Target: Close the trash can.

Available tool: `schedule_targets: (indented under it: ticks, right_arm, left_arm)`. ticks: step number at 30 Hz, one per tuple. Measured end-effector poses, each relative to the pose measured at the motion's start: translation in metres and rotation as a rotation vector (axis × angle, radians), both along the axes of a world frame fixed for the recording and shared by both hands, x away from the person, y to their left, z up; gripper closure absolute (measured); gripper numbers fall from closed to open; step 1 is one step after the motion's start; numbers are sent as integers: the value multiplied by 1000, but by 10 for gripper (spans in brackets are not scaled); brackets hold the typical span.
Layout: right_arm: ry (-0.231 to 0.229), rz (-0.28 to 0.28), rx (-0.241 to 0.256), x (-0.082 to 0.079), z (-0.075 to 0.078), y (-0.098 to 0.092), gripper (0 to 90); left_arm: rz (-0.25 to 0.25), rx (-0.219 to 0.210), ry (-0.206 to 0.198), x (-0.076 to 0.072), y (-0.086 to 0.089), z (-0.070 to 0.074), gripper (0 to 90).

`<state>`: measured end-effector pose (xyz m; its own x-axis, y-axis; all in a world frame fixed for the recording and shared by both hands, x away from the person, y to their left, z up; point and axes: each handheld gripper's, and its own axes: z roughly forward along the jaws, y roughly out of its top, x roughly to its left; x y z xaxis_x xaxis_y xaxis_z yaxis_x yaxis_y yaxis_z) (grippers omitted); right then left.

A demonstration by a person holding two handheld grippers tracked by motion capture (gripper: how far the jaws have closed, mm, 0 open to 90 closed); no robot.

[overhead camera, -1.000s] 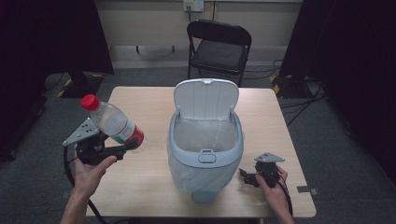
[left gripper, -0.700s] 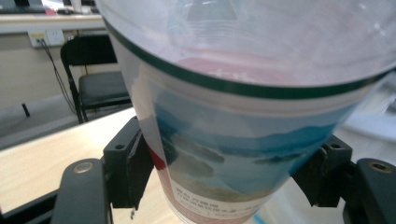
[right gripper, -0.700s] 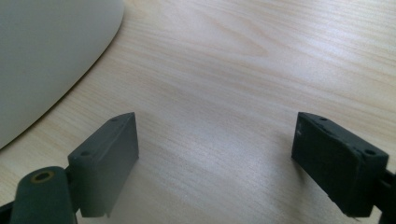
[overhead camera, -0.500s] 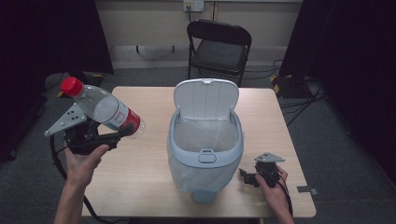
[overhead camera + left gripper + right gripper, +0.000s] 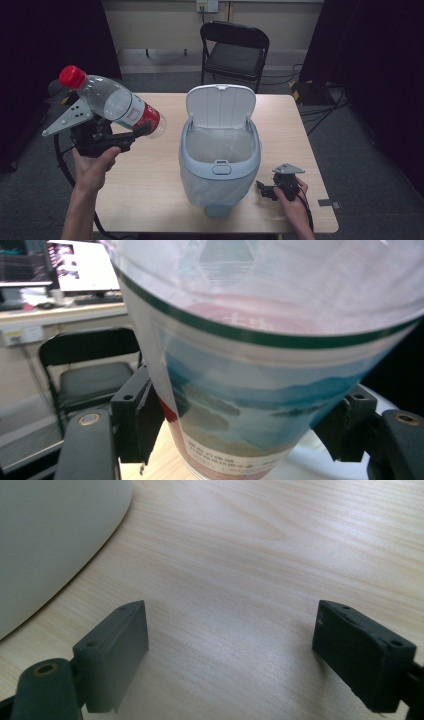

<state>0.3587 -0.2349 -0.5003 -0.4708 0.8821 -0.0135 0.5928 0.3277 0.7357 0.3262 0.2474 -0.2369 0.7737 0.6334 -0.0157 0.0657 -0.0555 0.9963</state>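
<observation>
Clear bottle [image 5: 117,104] with red cap and red label; pale blue bin [image 5: 220,160]; light wood table [image 5: 145,180].

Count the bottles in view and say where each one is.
1. A clear plastic bottle with a red cap, clamped in the left gripper and held in the air over the table's left edge, left of the open bin. The bin's inside is partly hidden, so more could be there.
</observation>
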Motion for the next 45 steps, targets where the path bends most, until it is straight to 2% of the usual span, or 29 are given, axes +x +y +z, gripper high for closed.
schedule_targets:
  ticks: [1,4,6,9,10,13,14,16,17,18,20,24,26,27,28,29,31,34,39,40,41,43,45]
  right_arm:
    - [0,0,0,0,0,0,135]
    - [0,0,0,0,0,0,135]
    - [0,0,0,0,0,0,135]
    - [0,0,0,0,0,0,135]
    - [0,0,0,0,0,0,135]
    - [0,0,0,0,0,0,135]
    - [0,0,0,0,0,0,135]
    - [1,0,0,0,0,0,135]
    - [1,1,1,0,0,0,134]
    - [1,1,1,0,0,0,134]
    - [1,1,1,0,0,0,135]
    - [1,1,0,0,0,0,134]
    - [1,1,1,0,0,0,134]
    - [1,1,1,0,0,0,135]
    - [1,1,1,0,0,0,135]
    - [0,2,0,0,0,0,134]
    - [1,2,1,0,0,0,134]
    - [1,2,1,0,0,0,134]
    - [1,2,0,0,0,0,134]
    - [1,2,1,0,0,0,132]
    - [5,2,2,0,0,0,130]
    - [5,1,4,0,0,0,127]
    - [5,1,5,1,0,0,127]
  left_arm:
    - [-10,-4,-8,0,-2,3,296]
    - [-89,-59,-9,-1,-7,9,296]
    - [-90,-44,-18,-2,-12,14,296]
    - [-133,-71,-17,-1,-22,18,296]
    - [-139,-64,-22,0,-24,20,296]
    - [-208,-72,-12,4,-43,25,296]
    - [-208,-72,-12,4,-43,25,296]
    - [-275,-80,5,6,-55,26,295]
    - [-294,-59,2,9,-66,26,295]
    - [-294,-59,2,9,-66,26,295]
    - [-323,-53,28,13,-79,25,295]
    - [-350,-10,67,23,-98,20,292]
    - [-351,37,81,27,-108,16,290]
    - [-365,78,105,30,-116,13,287]
    - [-365,78,105,30,-116,13,286]
    - [-375,107,119,32,-121,11,286]
    - [-372,131,127,34,-126,8,284]
    - [-378,175,160,39,-132,5,281]
    - [-379,234,178,44,-141,-3,271]
    - [-385,225,188,43,-143,-4,268]
    - [-389,236,179,44,-143,-5,258]
    - [-384,252,199,45,-145,-7,250]
    - [-384,243,202,45,-147,-9,262]
